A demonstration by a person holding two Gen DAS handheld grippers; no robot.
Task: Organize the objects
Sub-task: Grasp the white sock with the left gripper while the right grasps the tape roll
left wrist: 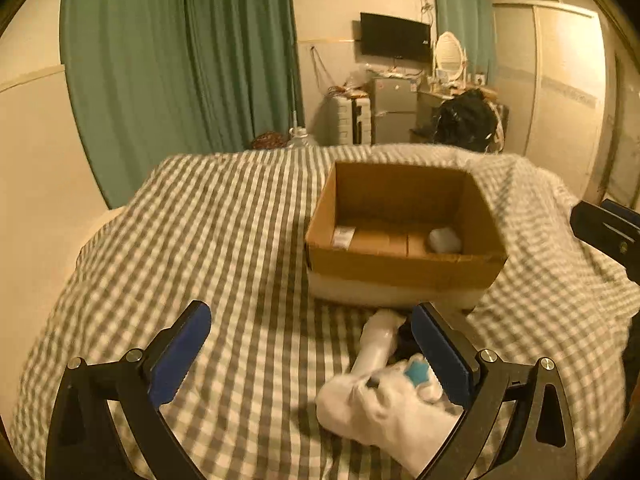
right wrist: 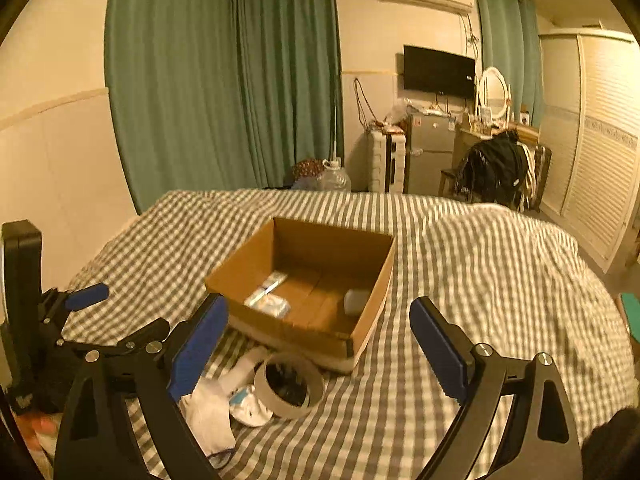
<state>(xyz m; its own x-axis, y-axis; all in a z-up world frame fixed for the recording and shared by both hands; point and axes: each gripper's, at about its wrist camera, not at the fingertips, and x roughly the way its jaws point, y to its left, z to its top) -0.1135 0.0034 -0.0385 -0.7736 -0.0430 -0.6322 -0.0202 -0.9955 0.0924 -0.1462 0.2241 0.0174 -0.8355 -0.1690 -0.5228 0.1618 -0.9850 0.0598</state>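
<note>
Open cardboard box (right wrist: 316, 300) on bed (right wrist: 480, 280), ready for sorting; left hand-held gripper (left wrist: 312, 356) and right hand-held gripper (right wrist: 316, 344) both released, empty, near tape roll (right wrist: 289, 385).

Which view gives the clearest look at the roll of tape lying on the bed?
The right wrist view: the roll of tape shows whole, ring and dark centre, lying on the checked bedcover beside the white socks, just in front of the cardboard box. In the left wrist view the tape is hidden behind that gripper's finger.
</note>
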